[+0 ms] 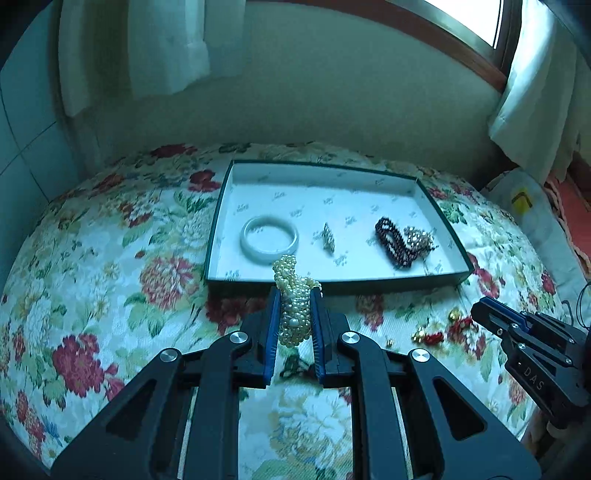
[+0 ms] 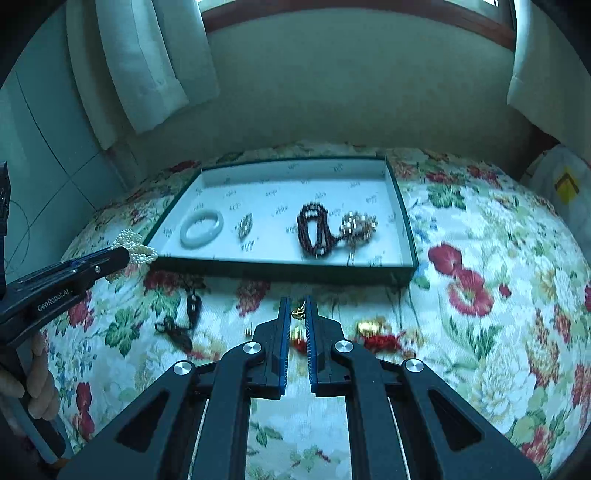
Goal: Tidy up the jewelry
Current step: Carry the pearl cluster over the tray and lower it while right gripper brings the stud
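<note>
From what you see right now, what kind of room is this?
Probably a bedroom at home. The jewelry box sits on a floral bedspread that looks like a bed, under a wood-framed window with pale curtains.

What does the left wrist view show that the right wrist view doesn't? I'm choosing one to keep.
Left wrist only: pearl strand clamped between the left gripper pads. Right wrist only: small gold piece pinched in the right gripper, dark beads on the floral cloth, fingers on a handle. Both: green box with white bangle.
</note>
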Action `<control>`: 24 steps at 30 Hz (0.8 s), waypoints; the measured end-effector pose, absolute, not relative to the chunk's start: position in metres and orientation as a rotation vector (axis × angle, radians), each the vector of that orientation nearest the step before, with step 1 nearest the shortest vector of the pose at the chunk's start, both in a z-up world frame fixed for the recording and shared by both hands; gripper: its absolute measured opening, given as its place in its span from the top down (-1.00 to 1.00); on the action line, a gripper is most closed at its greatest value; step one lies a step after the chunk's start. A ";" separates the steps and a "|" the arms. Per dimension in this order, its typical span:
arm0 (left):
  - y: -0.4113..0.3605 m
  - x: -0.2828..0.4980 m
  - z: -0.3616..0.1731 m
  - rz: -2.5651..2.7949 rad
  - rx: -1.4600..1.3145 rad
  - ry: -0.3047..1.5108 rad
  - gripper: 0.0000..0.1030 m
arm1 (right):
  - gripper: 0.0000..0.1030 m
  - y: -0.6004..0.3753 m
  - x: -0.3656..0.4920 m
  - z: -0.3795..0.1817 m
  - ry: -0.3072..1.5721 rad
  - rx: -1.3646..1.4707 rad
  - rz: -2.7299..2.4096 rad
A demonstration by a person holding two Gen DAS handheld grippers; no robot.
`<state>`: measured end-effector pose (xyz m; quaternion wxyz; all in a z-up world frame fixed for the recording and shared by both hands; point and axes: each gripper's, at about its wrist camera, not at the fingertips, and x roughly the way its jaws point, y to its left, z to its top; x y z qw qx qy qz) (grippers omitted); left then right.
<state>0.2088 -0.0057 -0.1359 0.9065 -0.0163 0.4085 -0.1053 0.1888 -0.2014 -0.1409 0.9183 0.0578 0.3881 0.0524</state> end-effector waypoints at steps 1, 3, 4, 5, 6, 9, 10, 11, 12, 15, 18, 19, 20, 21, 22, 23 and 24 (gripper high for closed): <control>-0.009 0.214 -0.134 -0.219 -0.030 0.837 0.70 | 0.84 -0.201 0.193 -0.138 0.788 0.115 0.109; -0.014 0.225 -0.131 -0.222 -0.025 0.826 0.70 | 0.84 -0.201 0.204 -0.131 0.768 0.107 0.111; -0.016 0.230 -0.130 -0.223 -0.023 0.821 0.70 | 0.84 -0.201 0.210 -0.129 0.760 0.104 0.111; -0.018 0.236 -0.129 -0.225 -0.021 0.816 0.70 | 0.84 -0.201 0.217 -0.127 0.753 0.102 0.111; -0.019 0.242 -0.129 -0.225 -0.021 0.813 0.70 | 0.84 -0.202 0.224 -0.125 0.747 0.101 0.112; -0.027 0.263 -0.126 -0.228 -0.019 0.799 0.70 | 0.84 -0.204 0.244 -0.122 0.732 0.098 0.110; -0.029 0.269 -0.126 -0.229 -0.017 0.796 0.70 | 0.84 -0.205 0.251 -0.122 0.729 0.096 0.109; -0.032 0.278 -0.126 -0.229 -0.013 0.794 0.70 | 0.84 -0.205 0.259 -0.121 0.726 0.094 0.107; -0.034 0.285 -0.127 -0.228 -0.010 0.792 0.70 | 0.84 -0.206 0.267 -0.122 0.723 0.094 0.107; -0.040 0.307 -0.132 -0.220 0.000 0.792 0.70 | 0.84 -0.208 0.290 -0.124 0.717 0.092 0.105; -0.044 0.331 -0.142 -0.211 0.001 0.811 0.70 | 0.84 -0.210 0.315 -0.132 0.724 0.090 0.102; -0.045 0.339 -0.146 -0.207 -0.001 0.819 0.70 | 0.84 -0.210 0.324 -0.137 0.732 0.084 0.098; -0.046 0.347 -0.150 -0.203 -0.002 0.827 0.70 | 0.84 -0.210 0.331 -0.141 0.739 0.080 0.094; -0.047 0.354 -0.154 -0.197 0.000 0.833 0.70 | 0.84 -0.211 0.338 -0.145 0.747 0.078 0.091; -0.049 0.362 -0.158 -0.190 0.004 0.840 0.70 | 0.84 -0.212 0.345 -0.149 0.756 0.076 0.087; -0.051 0.368 -0.162 -0.186 0.008 0.847 0.70 | 0.84 -0.214 0.353 -0.154 0.768 0.075 0.082; -0.053 0.373 -0.167 -0.182 0.010 0.855 0.70 | 0.84 -0.215 0.358 -0.158 0.777 0.075 0.079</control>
